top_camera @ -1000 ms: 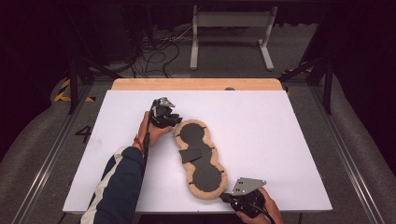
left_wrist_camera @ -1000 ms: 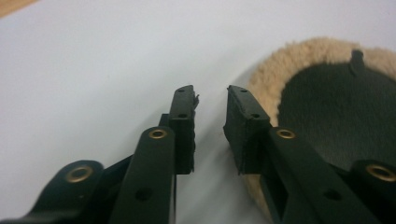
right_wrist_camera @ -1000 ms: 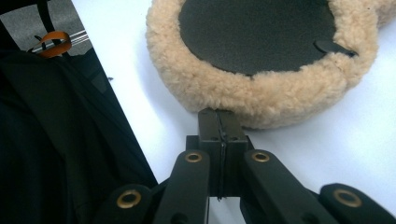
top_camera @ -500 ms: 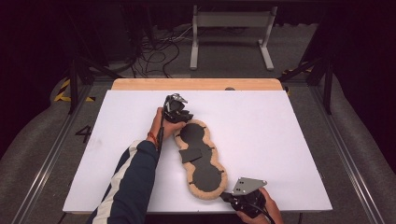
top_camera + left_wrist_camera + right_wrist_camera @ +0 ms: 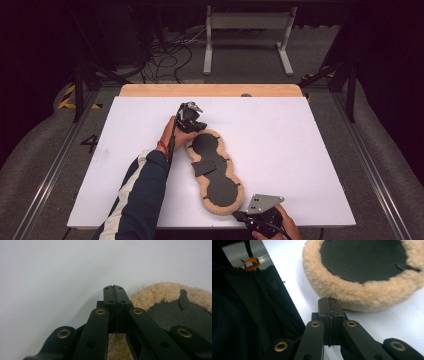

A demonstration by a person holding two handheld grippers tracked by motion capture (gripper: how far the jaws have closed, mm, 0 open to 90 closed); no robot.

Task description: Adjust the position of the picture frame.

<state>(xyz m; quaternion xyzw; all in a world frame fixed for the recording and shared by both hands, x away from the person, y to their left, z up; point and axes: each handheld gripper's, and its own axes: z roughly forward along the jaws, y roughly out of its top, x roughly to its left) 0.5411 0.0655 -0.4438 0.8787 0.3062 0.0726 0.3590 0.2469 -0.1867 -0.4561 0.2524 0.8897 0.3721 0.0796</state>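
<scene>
At the pad's (image 5: 214,170) far end, left gripper (image 5: 190,116) just beside the fleece rim, jaws pressed together on nothing. Lying flat mid-table (image 5: 310,145), fleece-edged and black-faced, long axis running from far left toward near right. At the pad's near end, right gripper (image 5: 260,216) just short of the rim at the table edge, jaws likewise together and empty.
</scene>
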